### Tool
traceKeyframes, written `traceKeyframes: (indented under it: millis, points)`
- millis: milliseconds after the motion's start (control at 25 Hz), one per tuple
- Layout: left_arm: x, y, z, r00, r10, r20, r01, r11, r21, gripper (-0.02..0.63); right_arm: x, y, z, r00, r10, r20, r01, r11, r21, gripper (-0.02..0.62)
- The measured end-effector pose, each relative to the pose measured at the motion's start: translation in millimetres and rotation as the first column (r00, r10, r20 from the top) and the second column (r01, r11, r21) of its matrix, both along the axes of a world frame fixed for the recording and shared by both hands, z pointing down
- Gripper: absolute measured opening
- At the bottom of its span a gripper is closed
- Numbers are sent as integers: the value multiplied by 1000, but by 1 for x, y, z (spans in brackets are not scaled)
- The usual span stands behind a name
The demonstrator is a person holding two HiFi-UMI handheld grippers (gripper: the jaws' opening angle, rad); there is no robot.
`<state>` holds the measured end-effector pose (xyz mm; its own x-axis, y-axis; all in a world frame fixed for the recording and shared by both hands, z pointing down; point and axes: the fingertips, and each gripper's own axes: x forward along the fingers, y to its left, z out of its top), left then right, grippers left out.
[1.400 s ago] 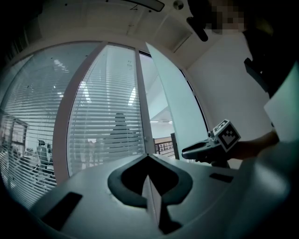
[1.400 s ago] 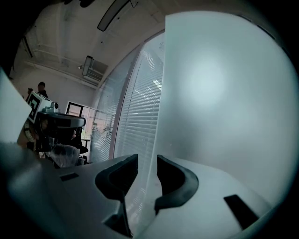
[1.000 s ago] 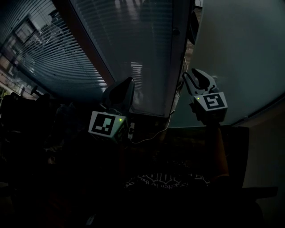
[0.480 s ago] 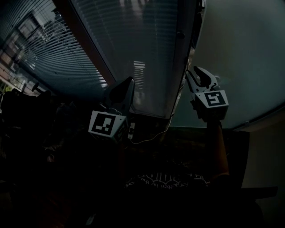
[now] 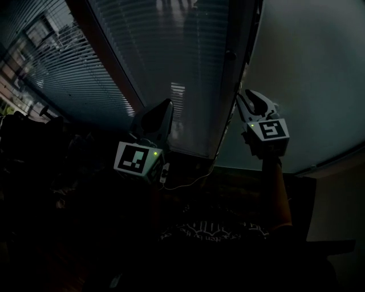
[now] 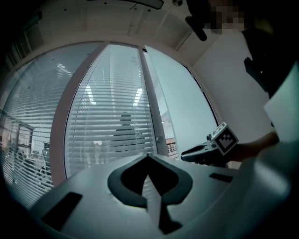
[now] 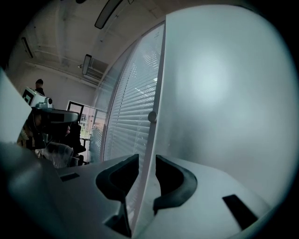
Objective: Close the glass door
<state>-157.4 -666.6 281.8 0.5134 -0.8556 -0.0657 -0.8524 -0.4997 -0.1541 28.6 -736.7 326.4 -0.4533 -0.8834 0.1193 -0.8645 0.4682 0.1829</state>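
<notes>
A: Item one, the task's thing?
B: Glass door [image 7: 224, 102]. Its frosted pane, pale and matt, is filling the right of the right gripper view. Its upright edge strip [image 7: 149, 140] is running down between the right gripper's jaws. A small round knob [image 7: 152, 116] is sitting higher on that strip.

A: Item two?
B: Right gripper [image 7: 146, 158]. Its jaws are standing apart astride the door's edge and have just been closing. A sliver of blind is showing between the left-hand jaw and the strip, so they are not clamping. I cannot tell whether the other jaw is touching the pane.

A: Item three?
B: Left gripper [image 6: 147, 156]. Its jaw tips are meeting with nothing between them, and it is pointing at the blinds left of the door.

A: And the room?
B: Venetian blinds [image 6: 107, 107] are hanging lowered behind fixed glazing, with a brown post [image 6: 58, 140] dividing it. A silhouette [image 6: 125, 133] is showing at the slats. A long light fixture [image 7: 108, 14] is hanging from the white ceiling. A plain white wall [image 6: 224, 84] is standing right of the door. A white cable [image 5: 188, 181] is trailing below the frame. The lower half of the head view is lying too dark to list.
</notes>
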Motion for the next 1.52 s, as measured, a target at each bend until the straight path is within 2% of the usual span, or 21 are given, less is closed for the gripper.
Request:
traceKeyframes:
  millis: [320,920,1520]
  points:
    - [-6,-16,-12,1000,-17,-3,17,1000,-13,-9,0,-18,-15,1000,15,-11,-16,1000,-5,115]
    - [1,-66,-8,999,46,-4,-46,999,-19,-9,4,-53,-14,998,68,-2,-68,998,-6,115]
    - [-2,-96,-8,998,55,5,-55,998,-18,-9,8,-76,-13,998,45,50,-44,999,-23,115]
